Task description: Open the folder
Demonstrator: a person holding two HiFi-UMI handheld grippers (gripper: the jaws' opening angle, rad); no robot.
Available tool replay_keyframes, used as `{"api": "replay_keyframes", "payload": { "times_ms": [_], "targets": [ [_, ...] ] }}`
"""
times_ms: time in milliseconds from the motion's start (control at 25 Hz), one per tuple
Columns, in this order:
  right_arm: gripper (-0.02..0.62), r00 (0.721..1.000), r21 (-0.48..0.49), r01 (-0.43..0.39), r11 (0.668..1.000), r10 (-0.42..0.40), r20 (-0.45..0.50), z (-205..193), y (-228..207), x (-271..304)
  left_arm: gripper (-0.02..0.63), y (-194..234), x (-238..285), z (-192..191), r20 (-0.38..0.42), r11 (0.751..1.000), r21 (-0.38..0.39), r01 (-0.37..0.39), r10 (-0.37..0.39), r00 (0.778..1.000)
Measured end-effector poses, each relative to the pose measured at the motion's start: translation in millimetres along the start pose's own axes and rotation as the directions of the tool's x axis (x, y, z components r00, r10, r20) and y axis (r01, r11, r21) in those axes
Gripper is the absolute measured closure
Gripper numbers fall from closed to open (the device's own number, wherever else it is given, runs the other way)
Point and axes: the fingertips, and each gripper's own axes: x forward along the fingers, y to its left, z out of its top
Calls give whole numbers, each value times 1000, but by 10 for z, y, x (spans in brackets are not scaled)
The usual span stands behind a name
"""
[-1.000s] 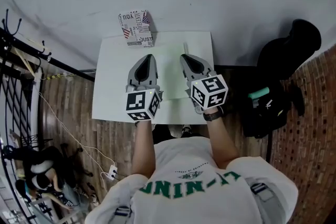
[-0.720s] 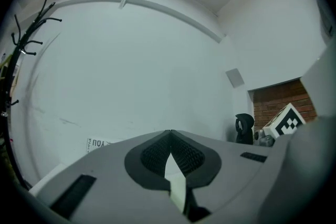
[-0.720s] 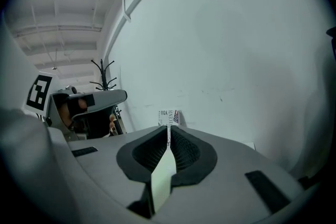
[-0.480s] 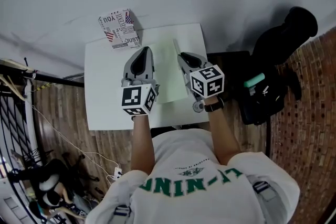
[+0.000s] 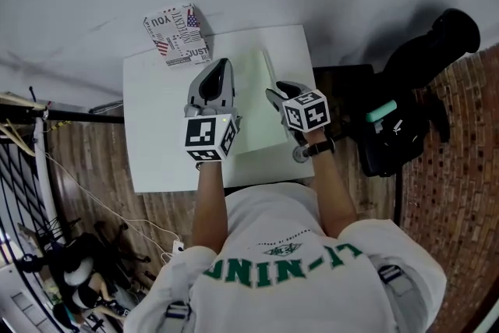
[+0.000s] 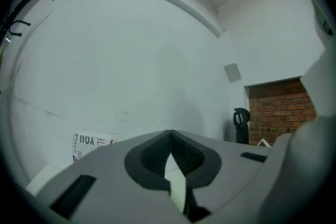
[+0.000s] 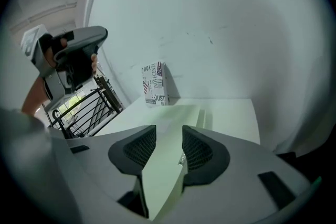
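Observation:
A pale green folder (image 5: 253, 93) lies on the small white table (image 5: 156, 136), its long edge toward the right side. My right gripper (image 5: 273, 92) hovers low over the folder's right part, tilted down. Its jaws are opening, and in the right gripper view (image 7: 168, 128) the folder (image 7: 173, 113) shows through the gap with no pad pressing on it. My left gripper (image 5: 224, 61) is held nearly level above the folder's left edge. In the left gripper view (image 6: 169, 134) its tips meet, with nothing caught between them.
A printed cardboard box (image 5: 178, 33) stands at the table's far left corner against the white wall, also seen as a box (image 7: 155, 84) ahead of the right gripper. A black bag (image 5: 405, 129) sits right of the table. A black metal rack (image 5: 31, 117) stands to the left.
The right gripper has come down toward the folder and its jaws have parted from shut to wide. The left gripper has shifted forward and slightly lower. The folder now lies flat on the table.

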Motion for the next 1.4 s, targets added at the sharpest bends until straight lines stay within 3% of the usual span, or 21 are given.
{"api": "replay_keyframes", "payload": {
  "times_ms": [200, 400, 520, 640, 960, 1400],
  "targets": [
    [425, 998, 108, 11, 994, -4, -70, -340, -204, 250, 592, 116, 37, 34, 2, 1000, 17, 4, -4, 1000],
    [433, 996, 272, -24, 962, 47, -78, -476, -333, 311, 592, 178, 40, 72, 13, 1000, 7, 5, -5, 1000],
    [470, 994, 356, -59, 932, 87, -63, -515, -342, 331, 592, 199, 32, 123, 24, 1000, 4, 5, -5, 1000],
    [556, 994, 414, -54, 909, 89, -65, -583, -364, 362, 592, 217, 23, 128, 25, 1000, 4, 3, -3, 1000],
    [566, 993, 463, -86, 882, 114, -33, -545, -343, 325, 592, 262, -34, 82, 15, 1000, 2, -6, 6, 1000],
    [568, 989, 407, -142, 903, 149, 14, -268, -90, 177, 592, 389, -228, 77, 20, 999, -10, -41, 41, 999]
  ]
}}
